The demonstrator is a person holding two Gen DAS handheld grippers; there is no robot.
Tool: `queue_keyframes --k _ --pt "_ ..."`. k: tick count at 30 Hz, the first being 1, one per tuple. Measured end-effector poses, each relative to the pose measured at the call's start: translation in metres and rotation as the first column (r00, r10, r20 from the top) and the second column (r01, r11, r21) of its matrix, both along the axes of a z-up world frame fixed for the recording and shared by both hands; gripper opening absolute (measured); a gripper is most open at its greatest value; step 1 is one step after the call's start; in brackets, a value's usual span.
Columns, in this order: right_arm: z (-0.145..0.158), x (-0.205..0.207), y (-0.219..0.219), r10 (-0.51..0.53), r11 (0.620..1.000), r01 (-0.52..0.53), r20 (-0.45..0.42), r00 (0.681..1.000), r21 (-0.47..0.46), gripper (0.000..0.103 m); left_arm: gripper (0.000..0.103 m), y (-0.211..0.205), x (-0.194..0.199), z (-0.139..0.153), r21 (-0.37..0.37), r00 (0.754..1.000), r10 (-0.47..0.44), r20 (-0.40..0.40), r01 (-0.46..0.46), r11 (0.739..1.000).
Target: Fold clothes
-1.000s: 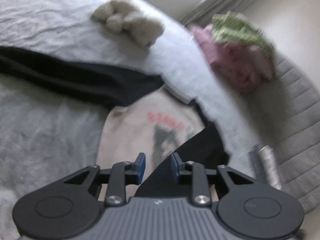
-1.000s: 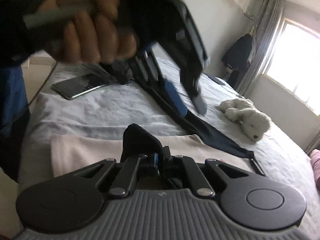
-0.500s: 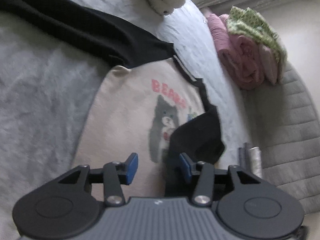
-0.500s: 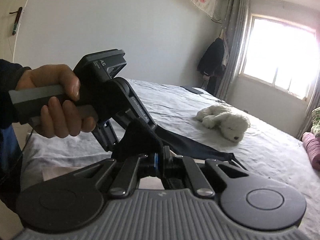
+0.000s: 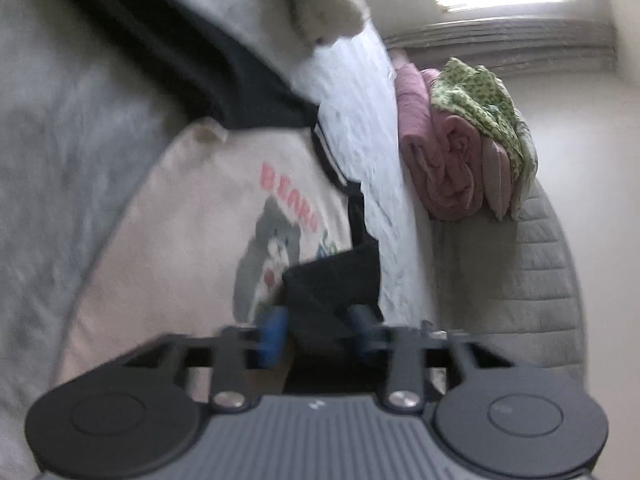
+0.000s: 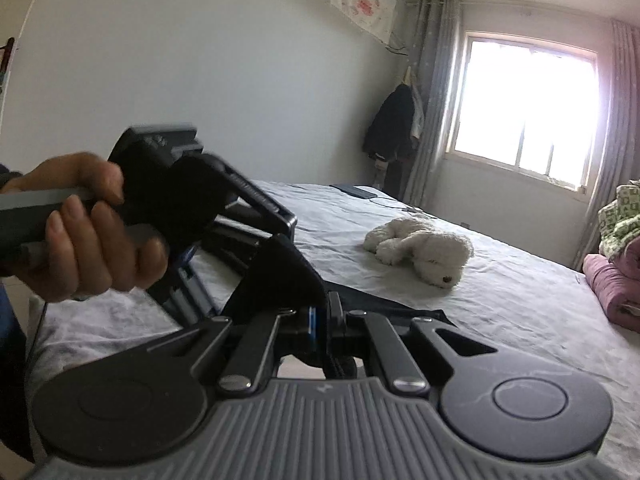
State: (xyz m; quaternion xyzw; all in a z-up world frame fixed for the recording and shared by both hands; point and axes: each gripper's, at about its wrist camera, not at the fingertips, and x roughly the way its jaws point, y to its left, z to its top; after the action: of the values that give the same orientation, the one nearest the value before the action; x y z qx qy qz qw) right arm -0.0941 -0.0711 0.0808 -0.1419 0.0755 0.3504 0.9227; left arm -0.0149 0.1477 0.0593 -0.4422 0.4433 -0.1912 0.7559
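Note:
A cream T-shirt (image 5: 192,216) with a cat print and black sleeves lies flat on the grey bed sheet (image 5: 60,128). My left gripper (image 5: 318,320) is closing its jaws, and a bunched black sleeve (image 5: 332,280) fills the gap between its blue pads (image 5: 272,328). The other black sleeve (image 5: 192,60) stretches away towards the upper left. In the right wrist view my right gripper (image 6: 322,322) is shut on a raised peak of black sleeve cloth (image 6: 280,276). A hand (image 6: 80,224) holds the left gripper's body (image 6: 180,184) just behind that cloth.
A white plush toy (image 6: 424,248) lies further up the bed. Rolled pink bedding (image 5: 448,160) with a green cloth on top rests against a grey quilted headboard (image 5: 520,280). A phone (image 6: 356,191) lies near the far edge. A dark jacket (image 6: 392,124) hangs by the window.
The left gripper's jaws widened around the black sleeve, then narrowed onto it, and the view rolled. The right gripper tilted upward, still holding the black cloth.

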Motion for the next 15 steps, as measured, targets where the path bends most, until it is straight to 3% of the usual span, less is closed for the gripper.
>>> queue_keyframes --k 2,6,9,15 --pt "-0.001 -0.001 0.001 0.01 1.0 -0.01 -0.004 1.0 -0.01 0.004 0.004 0.005 0.0 0.007 0.066 1.0 0.002 0.031 -0.004 0.998" --pt "-0.007 -0.008 0.008 0.063 0.997 -0.064 -0.019 0.998 -0.049 0.004 0.002 0.008 0.0 0.014 0.192 0.998 -0.033 0.057 0.022 0.981" --pt "-0.013 -0.016 0.016 0.122 0.988 -0.124 -0.03 0.992 -0.096 0.004 0.002 0.008 -0.002 0.016 0.307 0.995 -0.085 0.054 0.064 0.949" --pt "-0.027 -0.023 0.027 0.211 0.953 -0.225 -0.087 0.974 -0.204 0.004 0.0 0.013 -0.012 0.007 0.47 0.989 -0.14 0.055 0.098 0.877"
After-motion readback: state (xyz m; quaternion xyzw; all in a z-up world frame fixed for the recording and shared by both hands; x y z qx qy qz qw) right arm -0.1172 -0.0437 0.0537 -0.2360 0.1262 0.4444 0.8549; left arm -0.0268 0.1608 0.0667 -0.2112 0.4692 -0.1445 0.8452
